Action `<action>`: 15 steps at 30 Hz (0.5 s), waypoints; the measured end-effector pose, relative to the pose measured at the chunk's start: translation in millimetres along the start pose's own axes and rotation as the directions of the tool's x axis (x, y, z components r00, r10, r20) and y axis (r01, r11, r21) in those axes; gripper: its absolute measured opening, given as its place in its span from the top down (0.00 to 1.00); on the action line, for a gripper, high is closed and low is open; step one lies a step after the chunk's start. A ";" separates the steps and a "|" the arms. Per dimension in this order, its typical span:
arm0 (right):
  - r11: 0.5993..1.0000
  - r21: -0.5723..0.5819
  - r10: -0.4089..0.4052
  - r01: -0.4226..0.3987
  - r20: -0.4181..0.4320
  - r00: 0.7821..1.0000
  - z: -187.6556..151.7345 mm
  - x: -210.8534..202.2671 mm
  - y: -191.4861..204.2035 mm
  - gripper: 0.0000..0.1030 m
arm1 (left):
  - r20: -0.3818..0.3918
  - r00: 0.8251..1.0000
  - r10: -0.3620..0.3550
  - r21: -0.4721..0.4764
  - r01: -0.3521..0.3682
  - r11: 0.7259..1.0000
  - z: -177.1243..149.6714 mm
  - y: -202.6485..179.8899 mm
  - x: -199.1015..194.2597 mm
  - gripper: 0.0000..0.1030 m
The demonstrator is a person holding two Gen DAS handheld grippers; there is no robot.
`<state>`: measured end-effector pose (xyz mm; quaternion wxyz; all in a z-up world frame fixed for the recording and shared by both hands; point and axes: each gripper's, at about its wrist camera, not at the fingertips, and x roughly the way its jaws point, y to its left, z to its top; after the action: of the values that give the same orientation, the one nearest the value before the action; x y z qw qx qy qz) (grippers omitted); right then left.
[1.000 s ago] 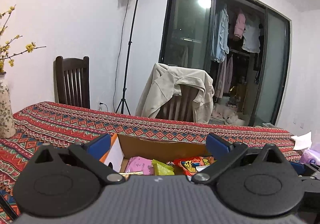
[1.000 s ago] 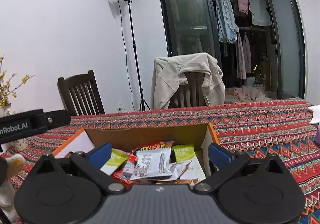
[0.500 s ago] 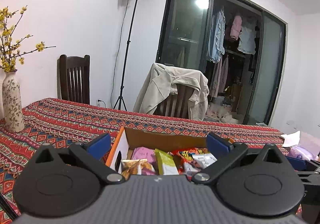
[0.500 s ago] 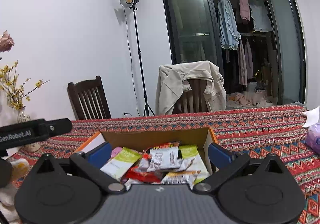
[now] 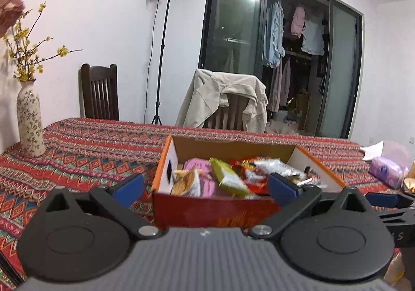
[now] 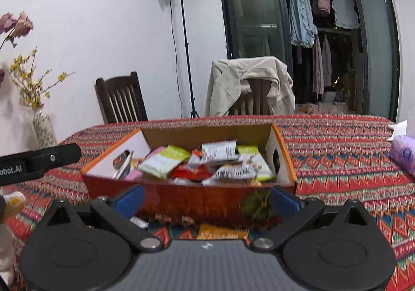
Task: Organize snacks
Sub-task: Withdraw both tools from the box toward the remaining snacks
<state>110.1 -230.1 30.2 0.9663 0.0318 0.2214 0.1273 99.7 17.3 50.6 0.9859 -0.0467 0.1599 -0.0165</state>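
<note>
An orange cardboard box stands on the patterned tablecloth, filled with several snack packets. My left gripper is open and empty, its blue-tipped fingers just short of the box's near wall. My right gripper is open and empty in front of the same wall. A few loose packets lie on the cloth under the right gripper. The left gripper's body shows at the left of the right wrist view.
A flower vase stands at the table's left. A purple tissue pack lies at the right. Two chairs stand behind the far table edge, one draped with a beige jacket. A light stand is by the wall.
Both grippers have risen and pulled back from the box, so its whole front wall and contents now show. Both stay open and empty.
</note>
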 end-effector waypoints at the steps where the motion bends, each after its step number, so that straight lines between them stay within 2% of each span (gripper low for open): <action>1: 1.000 -0.002 -0.001 0.001 -0.008 1.000 -3.8 -1.5 0.2 0.00 | -0.005 1.000 0.002 0.002 -0.002 1.000 -4.2 2.1 -1.7 0.00; 9: 1.000 -0.009 -0.012 0.011 -0.079 0.997 -32.9 -7.7 -2.0 0.00 | -0.072 0.997 0.027 0.005 -0.027 1.000 -35.0 24.6 -4.3 0.00; 15: 1.000 -0.009 -0.015 0.014 -0.118 0.993 -44.2 -6.8 -3.3 0.00 | -0.101 0.994 0.038 -0.007 -0.039 0.999 -46.6 36.1 1.8 0.00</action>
<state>85.7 -234.8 -7.1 0.9526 0.0185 0.2778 0.1230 87.3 49.1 2.5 0.9764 -0.0472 0.2105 0.0008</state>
